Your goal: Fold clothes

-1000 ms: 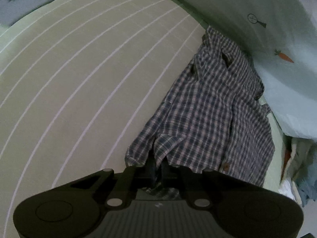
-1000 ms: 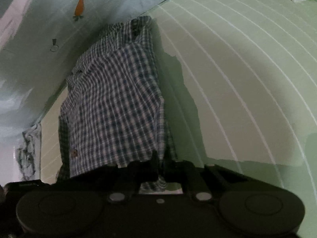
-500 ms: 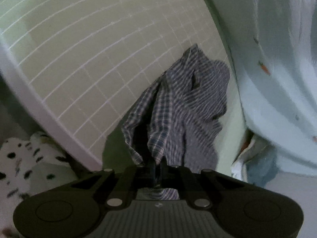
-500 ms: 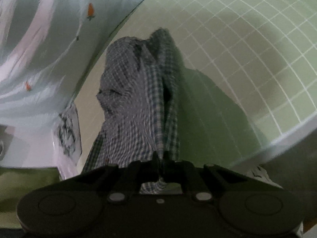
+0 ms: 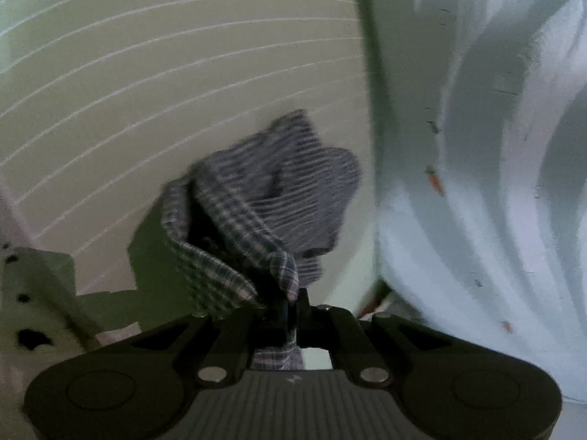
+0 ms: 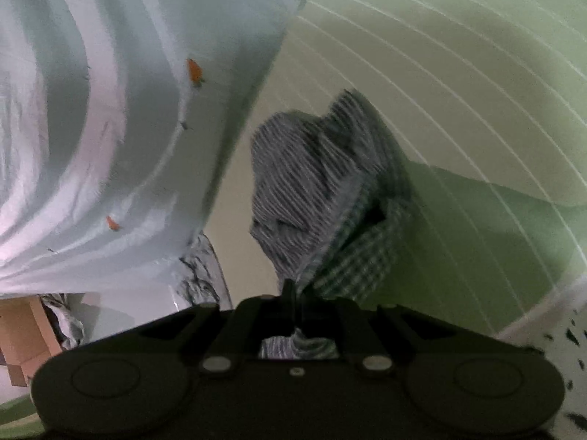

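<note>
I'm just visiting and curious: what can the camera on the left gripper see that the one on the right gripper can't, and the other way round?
Only the left wrist view shows the left gripper, shut on a corner of the plaid shirt.

Only the right wrist view shows the right gripper, shut on the shirt too, plus a cardboard box at the lower left.

Both show the shirt bunched and hanging from the grippers, blurred, above the green bedsheet with white lines, with the pale blue carrot-print fabric alongside and a white fabric with black spots at the edge.
</note>
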